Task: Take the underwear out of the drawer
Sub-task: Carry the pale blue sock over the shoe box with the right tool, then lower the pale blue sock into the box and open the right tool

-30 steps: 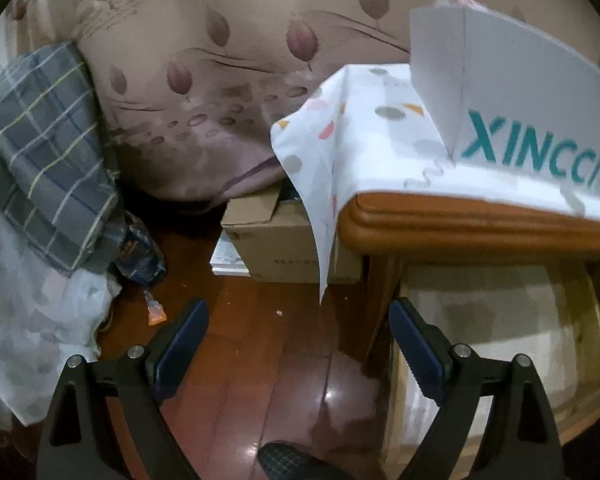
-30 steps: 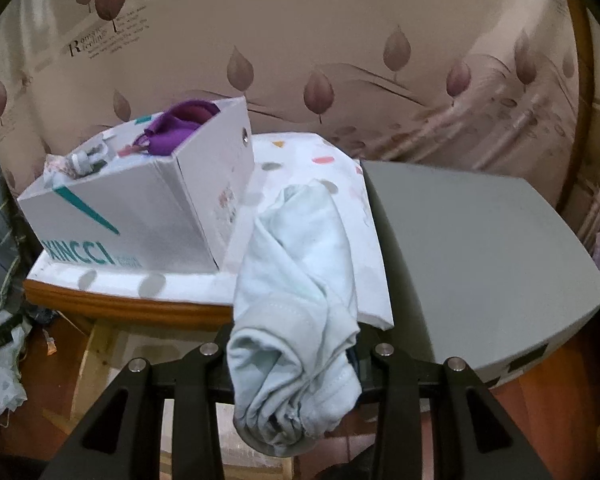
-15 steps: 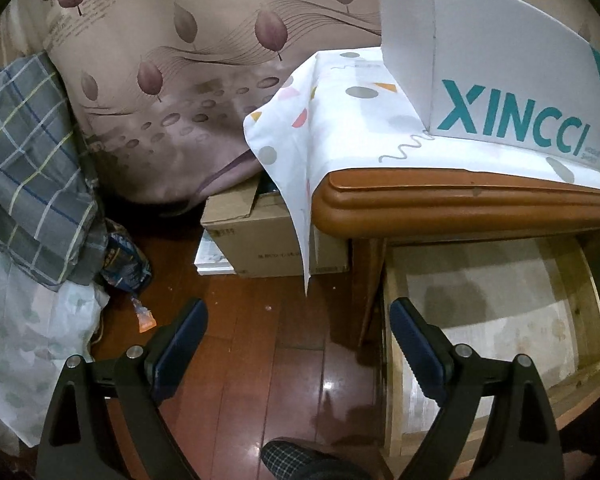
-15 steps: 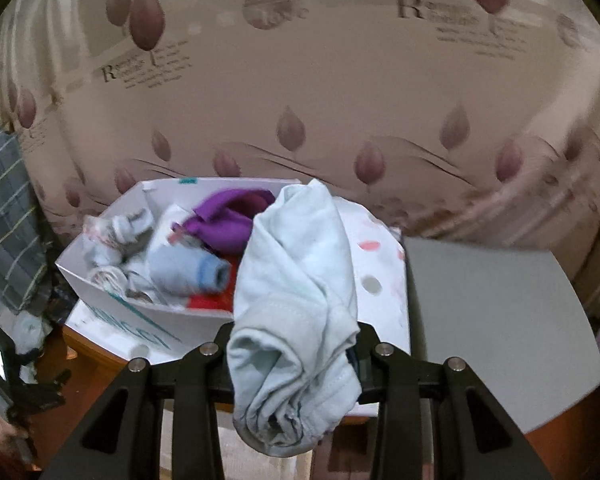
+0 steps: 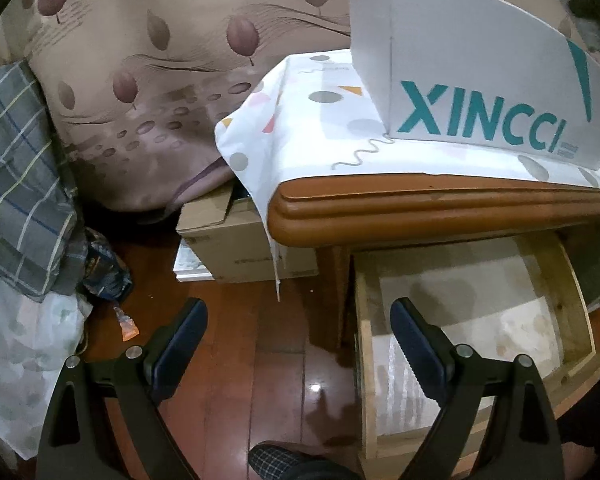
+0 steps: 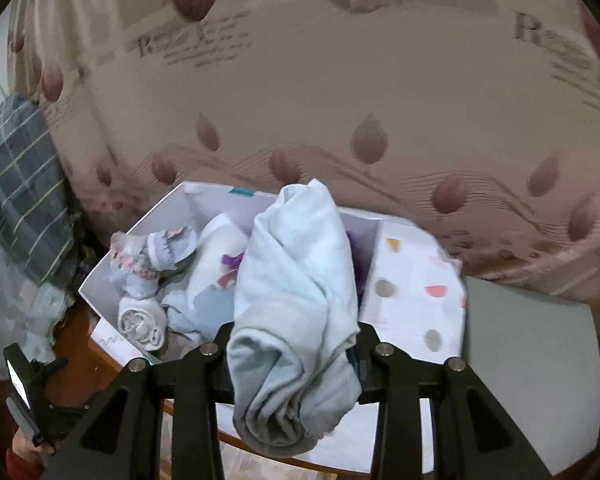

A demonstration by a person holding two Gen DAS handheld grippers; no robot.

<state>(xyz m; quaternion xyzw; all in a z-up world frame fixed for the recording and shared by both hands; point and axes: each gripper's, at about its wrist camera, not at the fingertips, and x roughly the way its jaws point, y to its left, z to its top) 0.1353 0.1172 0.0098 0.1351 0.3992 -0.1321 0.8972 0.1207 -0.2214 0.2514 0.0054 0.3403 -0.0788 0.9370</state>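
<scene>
The white box [image 6: 168, 248] of rolled clothes is now being looked into from above, at 10 o'clock; pale underwear [image 6: 296, 320], out of the emptied drawer [image 5: 472, 320], is being clamped by right gripper [image 6: 296, 354], drop-off likely next. Left gripper [image 5: 296, 340] is being held wide, empty.

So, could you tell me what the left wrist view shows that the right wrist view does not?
Only the left wrist view shows the open drawer, the cardboard box on the floor, and the open, empty left gripper. Only the right wrist view shows the pale underwear clamped in the right gripper, and the rolled garments inside the white box. Both show the white box, the spotted cloth and the plaid fabric.
</scene>
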